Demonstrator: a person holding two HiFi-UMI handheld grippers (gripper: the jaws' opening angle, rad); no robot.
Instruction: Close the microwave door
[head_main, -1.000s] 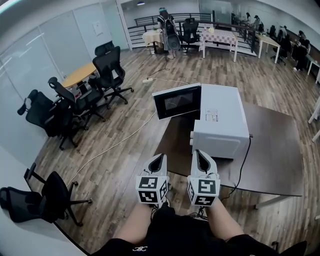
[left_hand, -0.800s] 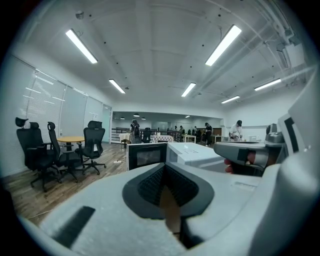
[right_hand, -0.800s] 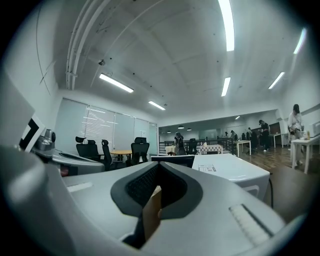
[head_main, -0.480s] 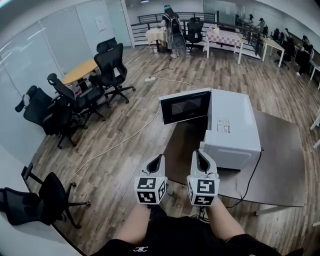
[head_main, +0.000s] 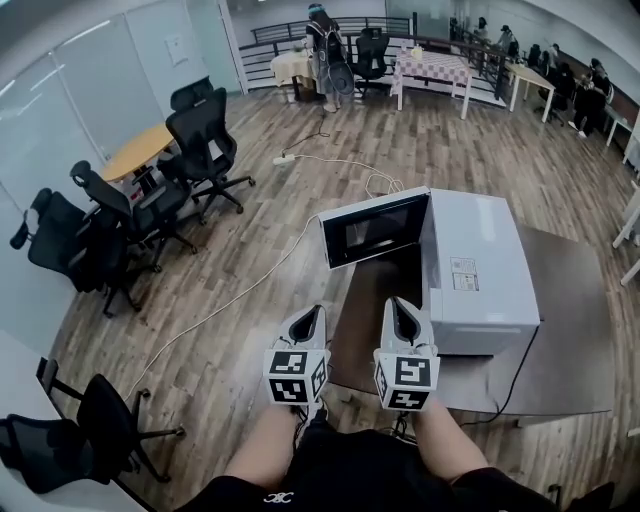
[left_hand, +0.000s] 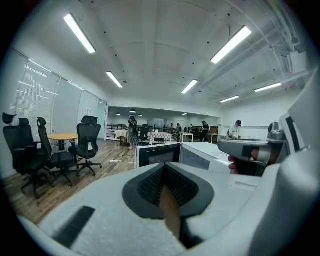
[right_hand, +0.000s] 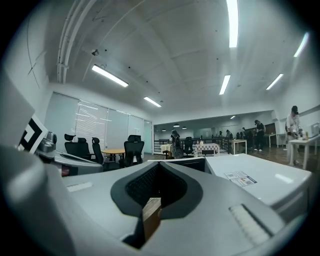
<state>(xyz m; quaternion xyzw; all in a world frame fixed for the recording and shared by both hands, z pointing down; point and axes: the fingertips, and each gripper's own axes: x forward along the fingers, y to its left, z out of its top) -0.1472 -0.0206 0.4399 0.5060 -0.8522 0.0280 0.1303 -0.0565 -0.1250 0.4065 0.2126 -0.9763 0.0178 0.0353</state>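
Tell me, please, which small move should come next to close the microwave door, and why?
Probably carry the left tool forward, past the free edge of the microwave door, to get behind it. The door stands wide open from the microwave, and this tool, shut and empty, hangs short of it.

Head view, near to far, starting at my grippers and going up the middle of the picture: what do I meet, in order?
the left gripper and right gripper, side by side → open microwave door → white power strip on the floor → standing person
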